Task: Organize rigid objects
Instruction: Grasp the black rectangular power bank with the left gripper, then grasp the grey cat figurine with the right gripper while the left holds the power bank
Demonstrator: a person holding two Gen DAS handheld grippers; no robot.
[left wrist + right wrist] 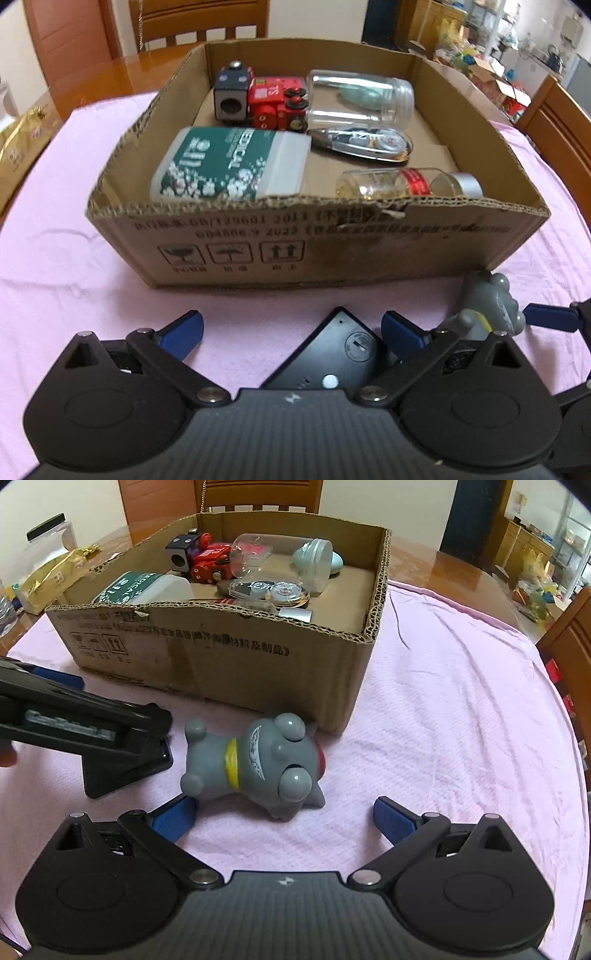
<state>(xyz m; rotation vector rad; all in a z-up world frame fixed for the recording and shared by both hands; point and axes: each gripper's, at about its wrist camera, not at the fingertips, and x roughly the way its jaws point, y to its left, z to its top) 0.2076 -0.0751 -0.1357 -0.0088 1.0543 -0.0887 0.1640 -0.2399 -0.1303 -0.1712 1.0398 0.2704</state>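
Note:
A cardboard box (pixel 332 243) stands on the pink cloth and holds several objects: a red toy train (pixel 273 103), a clear jar (pixel 362 99), a green and white bottle (pixel 229 162) and a small glass bottle (pixel 406 182). My left gripper (pixel 291 332) is open over a black flat device (pixel 332 354) lying on the cloth in front of the box. A grey toy figure (pixel 255 764) lies on its side before the box (pixel 221 653). My right gripper (pixel 284 814) is open just behind the figure, not touching it. The figure also shows in the left wrist view (pixel 491 299).
A pink cloth (pixel 461 720) covers the wooden table. A gold packet (pixel 51 579) and a plastic jar (pixel 48 535) lie at the far left. Wooden chairs (pixel 199 22) stand behind and to the right. The left gripper's body (pixel 85 723) shows in the right wrist view.

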